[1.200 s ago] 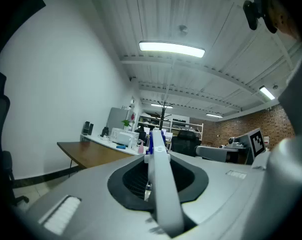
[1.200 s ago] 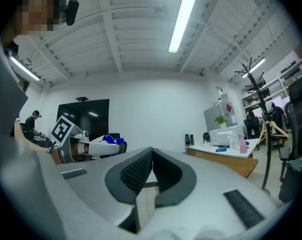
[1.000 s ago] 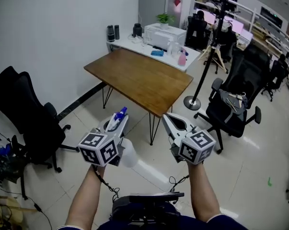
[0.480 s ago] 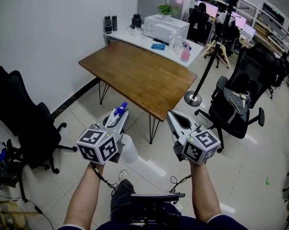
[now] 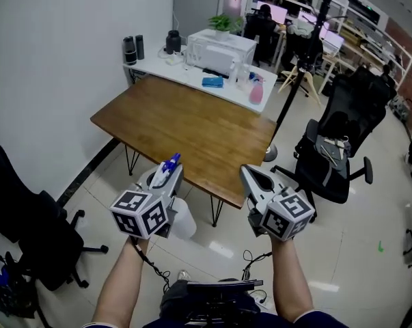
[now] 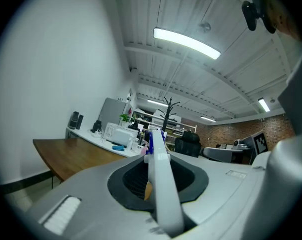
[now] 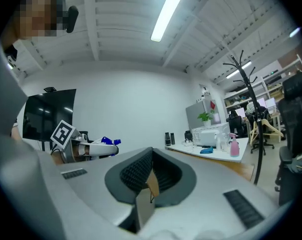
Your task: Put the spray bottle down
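The left gripper (image 5: 165, 176) is pinched on the white spray bottle (image 5: 182, 219). In the left gripper view the bottle's white neck runs up between the two jaws, which stand only slightly apart around it, and the blue nozzle (image 6: 154, 136) pokes out past their tips. In the head view the bottle's round body hangs beneath the gripper on its inner side, held in the air over the floor just short of the wooden table's near edge. The right gripper (image 5: 249, 175) has its jaws pressed together with nothing between them. It is held level beside the left one, near it but not touching. Ahead of both lies the brown wooden table (image 5: 185, 128) on thin black legs, its top bare. Beyond it, against the white wall (image 5: 48, 60), a white desk (image 5: 166, 67) carries a white boxy appliance (image 5: 219, 50), a pink spray bottle (image 5: 257, 91), a flat blue item (image 5: 212, 82) and two dark flasks (image 5: 133, 48) — a potted plant (image 5: 221, 23) stands behind them. Black office chairs (image 5: 332, 156) stand to the right of the table on the pale tiled floor (image 5: 369, 238), and another (image 5: 28, 231) stands at the left by the wall.
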The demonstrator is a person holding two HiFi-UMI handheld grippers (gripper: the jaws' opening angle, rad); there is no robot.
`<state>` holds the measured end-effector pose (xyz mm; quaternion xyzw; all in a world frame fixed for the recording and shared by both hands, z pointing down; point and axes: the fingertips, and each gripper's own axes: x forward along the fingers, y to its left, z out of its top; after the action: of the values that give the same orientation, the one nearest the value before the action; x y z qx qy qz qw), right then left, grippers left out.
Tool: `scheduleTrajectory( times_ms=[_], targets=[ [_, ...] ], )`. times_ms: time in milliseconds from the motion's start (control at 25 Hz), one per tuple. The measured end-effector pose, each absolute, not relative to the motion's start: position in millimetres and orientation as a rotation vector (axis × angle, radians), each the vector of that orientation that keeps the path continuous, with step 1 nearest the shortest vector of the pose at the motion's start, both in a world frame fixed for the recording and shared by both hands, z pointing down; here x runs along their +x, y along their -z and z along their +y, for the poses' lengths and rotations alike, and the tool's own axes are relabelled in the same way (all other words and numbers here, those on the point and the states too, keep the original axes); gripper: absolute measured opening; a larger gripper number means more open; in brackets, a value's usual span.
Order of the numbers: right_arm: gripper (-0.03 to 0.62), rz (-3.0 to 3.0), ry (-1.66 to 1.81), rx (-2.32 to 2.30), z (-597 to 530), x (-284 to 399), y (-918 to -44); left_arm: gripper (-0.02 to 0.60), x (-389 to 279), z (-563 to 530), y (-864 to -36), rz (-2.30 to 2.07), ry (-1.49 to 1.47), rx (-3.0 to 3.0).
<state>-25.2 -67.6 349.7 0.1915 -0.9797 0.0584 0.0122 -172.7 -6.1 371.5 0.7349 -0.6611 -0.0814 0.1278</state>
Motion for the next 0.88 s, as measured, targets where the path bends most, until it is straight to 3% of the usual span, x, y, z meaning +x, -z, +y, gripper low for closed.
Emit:
scheduleTrajectory(
  times_ms=[880],
  targets=[
    [0.006,-3.163,-0.209,0.522,-264,-108,-329,0.078,-238,-214,-351,-1.935,0.215,2.187]
  ],
)
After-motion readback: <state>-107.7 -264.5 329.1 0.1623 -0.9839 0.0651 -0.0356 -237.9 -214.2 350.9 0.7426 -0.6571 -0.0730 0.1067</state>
